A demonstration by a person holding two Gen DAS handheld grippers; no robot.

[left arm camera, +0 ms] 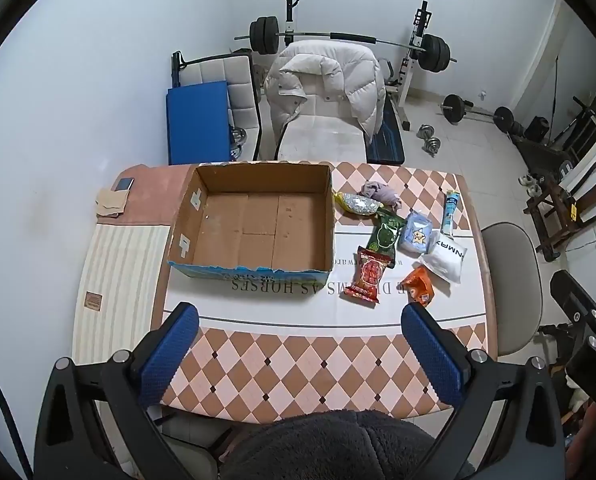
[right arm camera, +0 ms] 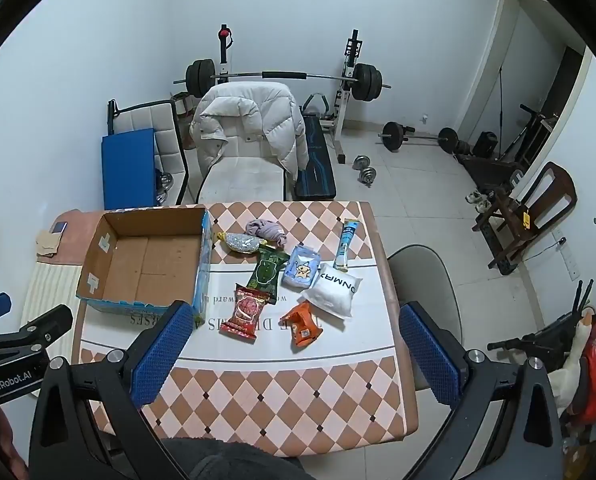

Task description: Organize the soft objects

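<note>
An empty open cardboard box stands on the checkered table. To its right lie soft packets: a red snack pack, an orange pack, a white pouch, a green pack, a light blue pack, a silver pouch, a purple cloth and a blue tube. My left gripper and right gripper are open, empty, above the table's near side.
A phone and a paper scrap lie on mats left of the box. A chair with a white jacket stands behind the table, a grey chair at its right. Weights and a barbell rack fill the back.
</note>
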